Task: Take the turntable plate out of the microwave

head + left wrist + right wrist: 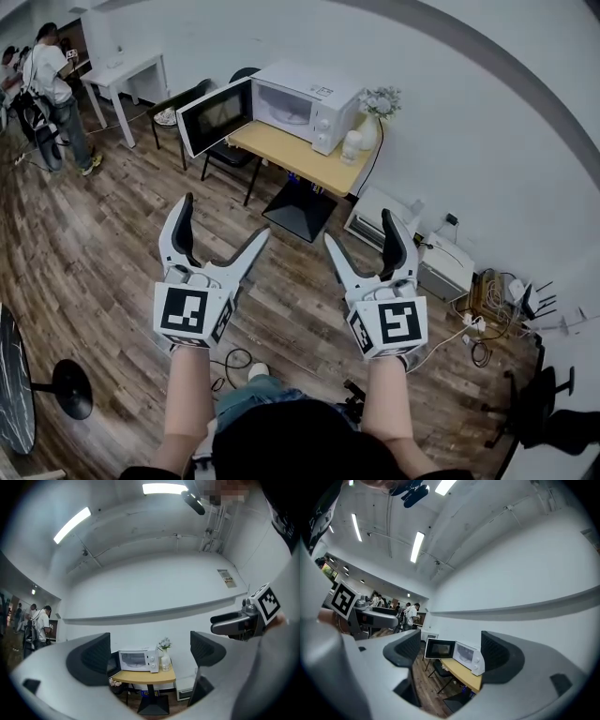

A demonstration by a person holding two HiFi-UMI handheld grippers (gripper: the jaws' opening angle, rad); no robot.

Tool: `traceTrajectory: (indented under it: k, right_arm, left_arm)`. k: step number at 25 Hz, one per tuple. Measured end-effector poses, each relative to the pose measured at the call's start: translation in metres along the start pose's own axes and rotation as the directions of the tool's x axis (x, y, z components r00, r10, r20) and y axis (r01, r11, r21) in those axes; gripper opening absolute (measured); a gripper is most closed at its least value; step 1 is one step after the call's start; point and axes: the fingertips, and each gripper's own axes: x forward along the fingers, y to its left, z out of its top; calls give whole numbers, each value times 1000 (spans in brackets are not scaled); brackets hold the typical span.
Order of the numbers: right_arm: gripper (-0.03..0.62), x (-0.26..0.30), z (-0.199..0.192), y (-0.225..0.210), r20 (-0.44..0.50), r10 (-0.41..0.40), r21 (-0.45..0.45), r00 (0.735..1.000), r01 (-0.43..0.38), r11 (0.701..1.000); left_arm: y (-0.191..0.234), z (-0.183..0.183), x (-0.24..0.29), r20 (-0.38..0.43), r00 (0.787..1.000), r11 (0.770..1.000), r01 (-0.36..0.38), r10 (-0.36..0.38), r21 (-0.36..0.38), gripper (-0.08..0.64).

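1. Left gripper (225, 216): the jaws stand wide apart with nothing between the pads. It is held out in the air, aimed at the microwave (305, 103).
2. Right gripper (359, 227): the jaws are likewise spread and empty. It is level with the left one and just beside it.
3. Turntable plate: it cannot be made out at this range. Only the pale cavity of the microwave shows.
4. Microwave orientation: the long axis runs along the table (281, 150). The front faces the open room. The door (214, 115) is swung fully out on the left-hand hinge, its dark window turned toward the person.
5. Table: a light wooden top on a black pedestal base, set against the white wall (469, 112). A vase of flowers (375, 112) and a white jar (352, 145) stand just beside the microwave's control side.
6. Room: a dark wood plank floor (94, 244) and a black chair (230, 155) at the table's edge. A white desk (127, 70) and bystanders (52, 84) are well apart at far left. White boxes (445, 267) and cables (483, 328) lie along the wall.
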Motion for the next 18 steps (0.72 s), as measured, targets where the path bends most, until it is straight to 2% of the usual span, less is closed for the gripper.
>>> traceTrajectory:
  k: [8, 18]
  right_arm:
    - [388, 64, -10, 5, -3, -38, -39, 999, 38, 999]
    - [388, 152, -33, 0, -19, -13, -38, 1000, 12, 999]
  left_arm:
    - [54, -19, 38, 9, 1000, 1000, 14, -14, 19, 514]
    - [117, -50, 89, -12, 1000, 1000, -28, 28, -3, 514]
